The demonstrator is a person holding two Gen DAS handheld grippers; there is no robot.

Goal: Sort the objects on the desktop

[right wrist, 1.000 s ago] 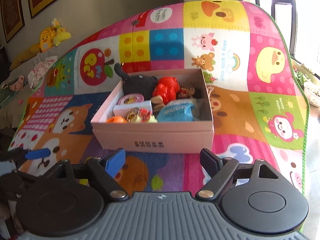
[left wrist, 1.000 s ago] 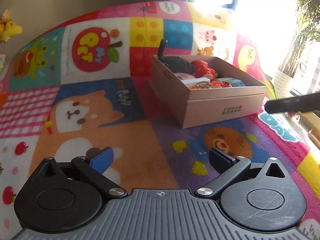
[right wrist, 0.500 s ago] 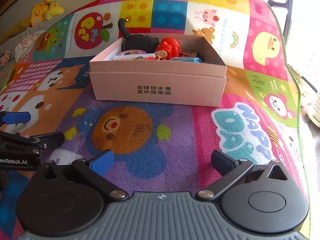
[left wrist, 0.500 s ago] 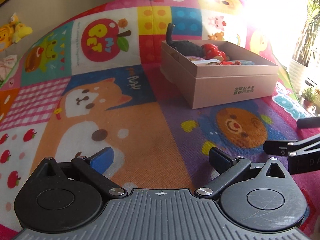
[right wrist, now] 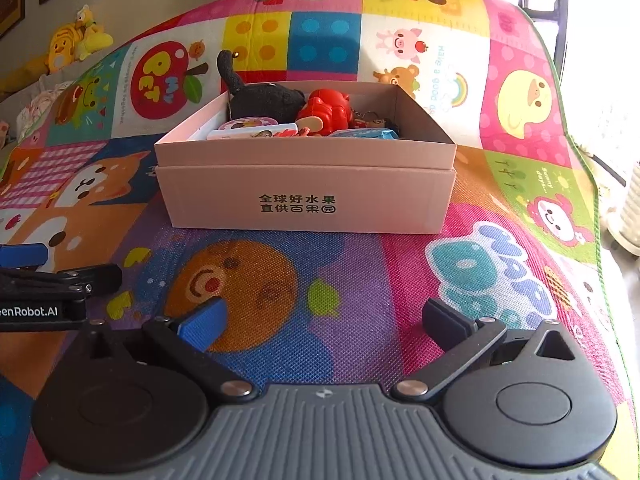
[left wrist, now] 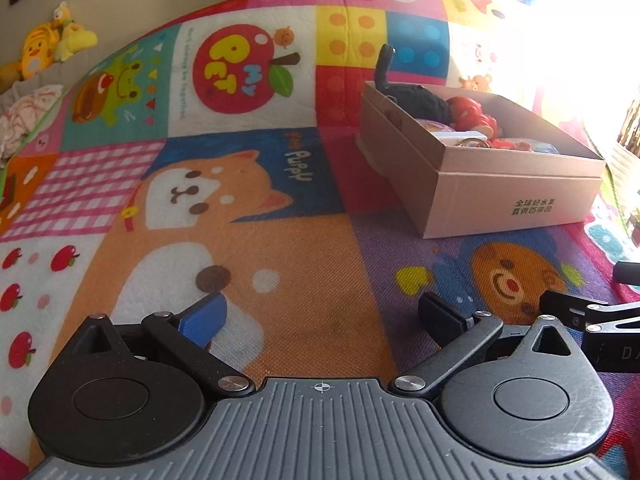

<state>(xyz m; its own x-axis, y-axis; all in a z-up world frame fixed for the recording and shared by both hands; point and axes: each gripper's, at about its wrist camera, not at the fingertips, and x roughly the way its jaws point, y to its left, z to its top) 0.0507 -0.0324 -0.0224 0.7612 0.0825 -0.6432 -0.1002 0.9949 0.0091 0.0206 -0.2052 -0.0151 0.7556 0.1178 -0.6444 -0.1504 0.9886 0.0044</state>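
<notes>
1. The right gripper point(right wrist: 322, 316) has its jaws spread wide with nothing between them, only play mat showing in the gap. The left gripper point(left wrist: 322, 314) is likewise released and empty.
2. Both hover low over the colourful cartoon-printed play mat point(right wrist: 500, 280), side by side; each gripper shows at the edge of the other's view.
3. The pale pink rectangular cardboard box point(right wrist: 306, 196) lies straight ahead of the right jaws, its long side facing them, long axis across that view. From the left gripper the box point(left wrist: 504, 196) sits ahead and off to the right, seen corner-on.
4. The right hand looks the nearer and better squared to the box, so I judge it suited for any reach into it.
5. Inside are the small things to sort: a black plush toy point(right wrist: 266, 100) with a tail poking above the rim, a red plastic figure point(right wrist: 326, 110), a flat blue packet point(right wrist: 362, 133), and a white card-like item.
6. Writing: the box front reads "全球好水果 直供百果园". The mat shows "MY PET", "Puppy" and "Sunny days". The left gripper's body reads "enRobot.AI", cut off at the edge.
</notes>
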